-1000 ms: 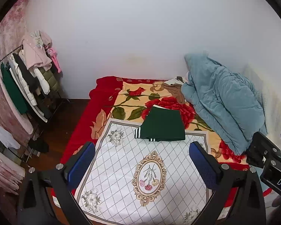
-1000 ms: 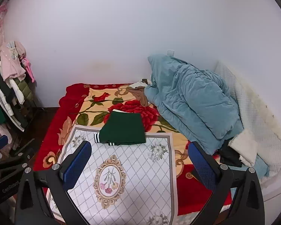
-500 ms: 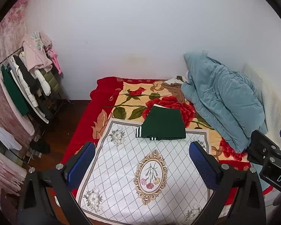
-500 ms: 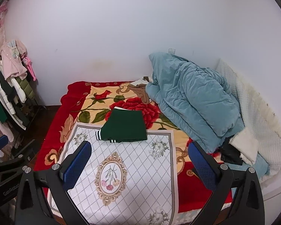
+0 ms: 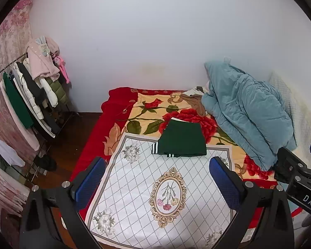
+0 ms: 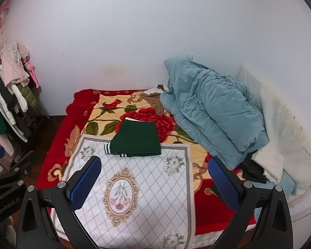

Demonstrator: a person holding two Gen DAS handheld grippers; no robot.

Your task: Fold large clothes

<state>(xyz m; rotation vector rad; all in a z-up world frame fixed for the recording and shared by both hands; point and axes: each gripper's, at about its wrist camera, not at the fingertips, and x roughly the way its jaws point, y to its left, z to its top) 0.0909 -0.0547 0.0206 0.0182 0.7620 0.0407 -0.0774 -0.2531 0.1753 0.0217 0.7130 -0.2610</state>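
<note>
I'm seeing a dark green folded garment (image 5: 182, 140) with white-striped cuffs, on a white diamond-lattice sheet (image 5: 139, 178) with gold medallion, over a red-and-cream rose blanket (image 5: 147, 112). Teal quilt (image 5: 244, 112) too, blue gripper pads (image 6: 86, 182).

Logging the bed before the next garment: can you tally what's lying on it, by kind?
Folded green garment: 1
White patterned mat: 1
Red floral blanket: 1
Teal duvet: 1
White fluffy item: 1
Black item: 1
Brown cloth: 1
Total: 7
</note>
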